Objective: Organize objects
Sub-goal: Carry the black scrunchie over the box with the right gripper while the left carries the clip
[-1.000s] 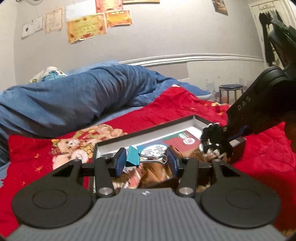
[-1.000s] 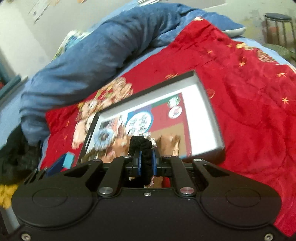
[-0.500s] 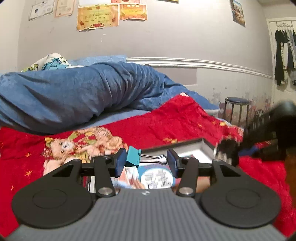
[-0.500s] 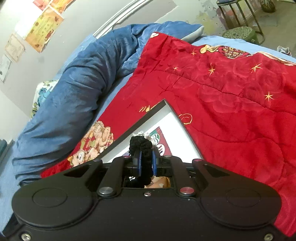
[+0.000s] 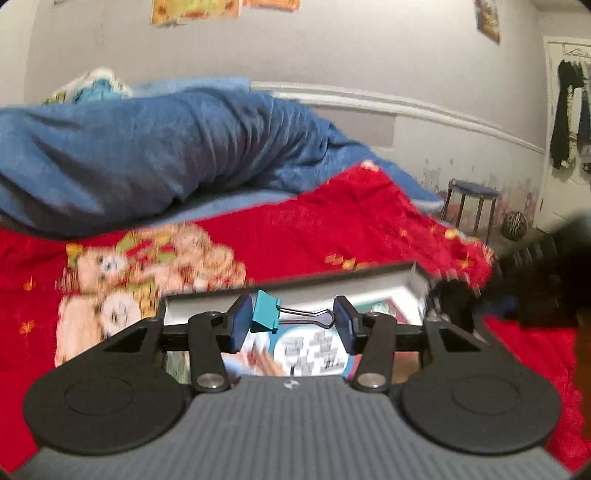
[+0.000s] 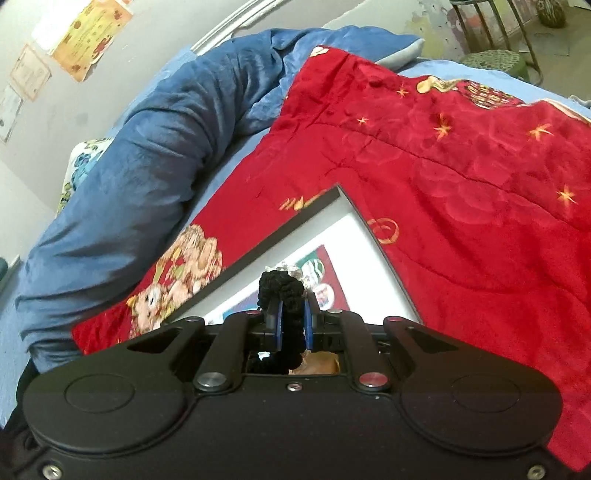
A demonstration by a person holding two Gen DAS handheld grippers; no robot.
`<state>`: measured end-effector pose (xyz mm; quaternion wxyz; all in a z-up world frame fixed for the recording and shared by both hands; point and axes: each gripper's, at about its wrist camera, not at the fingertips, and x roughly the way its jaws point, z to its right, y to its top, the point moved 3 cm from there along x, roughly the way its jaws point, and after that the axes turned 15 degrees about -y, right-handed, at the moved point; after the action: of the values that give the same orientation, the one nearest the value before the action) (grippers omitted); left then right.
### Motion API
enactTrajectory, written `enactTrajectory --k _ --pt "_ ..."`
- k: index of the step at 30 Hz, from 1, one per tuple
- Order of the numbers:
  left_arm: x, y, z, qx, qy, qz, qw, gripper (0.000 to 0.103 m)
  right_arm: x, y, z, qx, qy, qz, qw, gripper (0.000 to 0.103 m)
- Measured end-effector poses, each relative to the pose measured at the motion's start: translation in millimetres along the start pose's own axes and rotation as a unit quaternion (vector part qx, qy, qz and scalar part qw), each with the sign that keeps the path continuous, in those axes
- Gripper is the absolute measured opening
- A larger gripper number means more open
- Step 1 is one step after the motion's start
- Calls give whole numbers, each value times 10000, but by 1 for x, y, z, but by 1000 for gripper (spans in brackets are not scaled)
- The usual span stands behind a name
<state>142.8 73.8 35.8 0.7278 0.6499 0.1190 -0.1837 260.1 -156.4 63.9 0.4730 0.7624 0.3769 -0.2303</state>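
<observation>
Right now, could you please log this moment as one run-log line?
left gripper: shut on binder clip | right gripper: shut on black scrunchie | both above tray | on red blanket

We look from left wrist camera forward along fingers, low and level, close over near edge of tray (image 5: 288,286), facing wall beyond blue duvet (image 5: 155,147). From right wrist camera we look down steeply, rolled sideways, close above tray (image 6: 384,254) corner. Both views share tray, red blanket (image 5: 332,229) (image 6: 461,184), duvet (image 6: 147,155), stool (image 5: 469,201) (image 6: 491,26).
</observation>
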Motion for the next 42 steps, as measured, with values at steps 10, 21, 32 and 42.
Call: enactTrajectory --k 10,21,32,42 --pt "21 -18 13 -196 117 -612 9979 52 29 -9 -20 -347 -547 32 9979 12" --pt "30 -18 10 -107 368 -587 9975 53 44 -14 -13 -308 -711 -122 9969 12" --pt "34 -16 10 -35 442 -555 9975 53 41 -21 -17 -274 -512 -337 9977 12" --pt "37 -19 7 -67 410 -390 9984 53 36 -26 -16 -489 -400 -362 9973 12"
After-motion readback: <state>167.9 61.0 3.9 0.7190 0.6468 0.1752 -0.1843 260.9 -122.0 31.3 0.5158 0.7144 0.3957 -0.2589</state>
